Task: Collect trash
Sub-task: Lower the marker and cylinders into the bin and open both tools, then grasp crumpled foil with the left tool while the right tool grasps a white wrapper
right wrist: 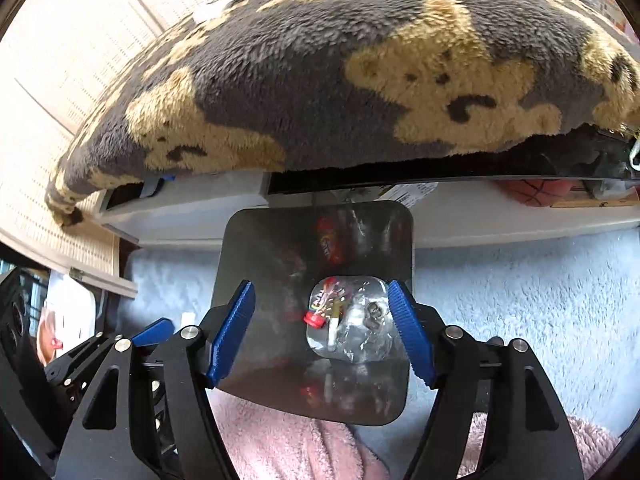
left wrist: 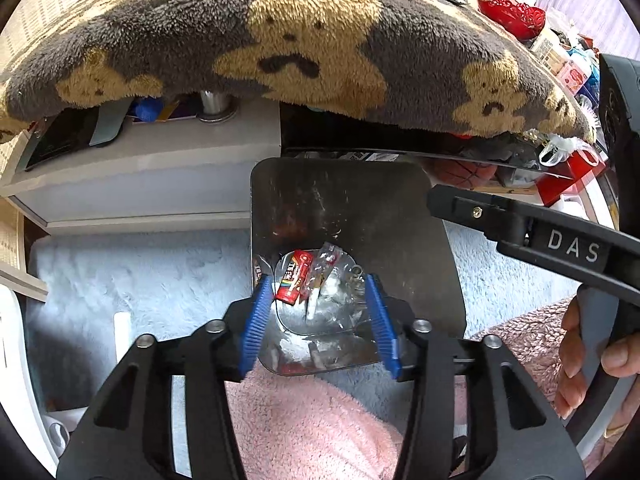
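A shiny metal bin (left wrist: 340, 200) (right wrist: 260, 248) with rounded corners stands on the rug, seen from above in both wrist views. At its bottom lie a red candy wrapper (left wrist: 294, 280) (right wrist: 320, 308), crumpled clear plastic (left wrist: 332, 264) (right wrist: 368, 320) and a small white piece. My left gripper (left wrist: 316, 284) hangs over the bin's mouth, open, with nothing between its blue pads. My right gripper (right wrist: 320, 286) hovers over the same bin, open wider and also empty. Its black body (left wrist: 520, 224), held by a hand (left wrist: 580, 360), reaches in from the right in the left wrist view.
A grey and tan bear-patterned blanket (left wrist: 300, 40) (right wrist: 320, 80) overhangs a low white cabinet (left wrist: 160, 168) just behind the bin. A pale blue fluffy rug (left wrist: 140, 272) surrounds it, with pink fluffy cloth (left wrist: 300, 420) in front. A basketball (left wrist: 464, 172) and clutter lie at the back right.
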`<move>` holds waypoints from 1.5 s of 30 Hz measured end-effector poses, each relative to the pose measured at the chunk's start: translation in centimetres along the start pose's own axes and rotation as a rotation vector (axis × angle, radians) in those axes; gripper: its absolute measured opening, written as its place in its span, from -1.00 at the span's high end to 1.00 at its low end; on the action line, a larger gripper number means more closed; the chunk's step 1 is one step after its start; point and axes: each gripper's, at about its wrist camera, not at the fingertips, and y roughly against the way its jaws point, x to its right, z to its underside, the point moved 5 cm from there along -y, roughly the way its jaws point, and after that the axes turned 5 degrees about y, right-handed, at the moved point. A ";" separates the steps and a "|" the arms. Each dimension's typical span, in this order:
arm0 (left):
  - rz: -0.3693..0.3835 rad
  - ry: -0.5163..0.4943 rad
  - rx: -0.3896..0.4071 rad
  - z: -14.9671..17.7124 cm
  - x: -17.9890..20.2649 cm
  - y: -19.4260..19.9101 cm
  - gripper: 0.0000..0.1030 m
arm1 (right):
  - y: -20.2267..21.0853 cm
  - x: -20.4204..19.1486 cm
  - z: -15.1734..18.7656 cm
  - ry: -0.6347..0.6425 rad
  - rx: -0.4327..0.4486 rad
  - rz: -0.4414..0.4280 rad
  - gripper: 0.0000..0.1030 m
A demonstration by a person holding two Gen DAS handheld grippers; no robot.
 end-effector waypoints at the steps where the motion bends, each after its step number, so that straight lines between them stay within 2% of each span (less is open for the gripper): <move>1: -0.001 0.000 0.002 0.0 0.0 0.1 -0.04 | 0.2 0.3 -0.1 -0.008 0.008 0.007 -0.47; 6: -0.007 0.012 0.026 -0.6 0.0 1.0 -0.29 | 1.1 1.4 -0.4 -0.025 0.048 0.047 -0.72; 9: -0.009 0.019 0.044 -1.0 -0.1 1.7 -0.31 | 1.7 1.6 -0.5 -0.024 0.061 0.045 -0.72; 15: -0.018 0.005 0.110 -2.9 0.1 3.8 -0.51 | 4.4 1.8 -2.1 -0.048 0.133 -0.002 -0.72; 19: -0.019 -0.001 0.164 -5.3 0.0 5.4 -0.58 | 7.0 2.8 -5.1 -0.091 0.201 -0.019 -0.72; 25: -0.034 0.000 0.224 -10.6 -0.2 6.9 -0.63 | 8.6 4.7 -11.1 -0.103 0.244 0.033 -0.72; 29: -0.039 0.008 0.242 -13.9 -0.6 6.9 -0.63 | 8.9 5.1 -15.1 -0.084 0.268 0.068 -0.72; 33: -0.055 -0.009 0.261 -16.8 -0.7 6.6 -0.63 | 8.6 5.1 -18.1 -0.061 0.280 0.065 -0.72; 39: -0.062 -0.019 0.281 -20.9 -1.3 5.9 -0.63 | 7.8 4.7 -21.3 -0.050 0.286 0.061 -0.70; 43: -0.050 -0.023 0.297 -23.8 -1.6 5.1 -0.62 | 6.6 4.7 -23.6 -0.070 0.283 0.042 -0.55; 45: -0.048 -0.026 0.297 -25.0 -1.6 4.5 -0.62 | 5.6 4.6 -24.7 -0.086 0.268 0.021 -0.36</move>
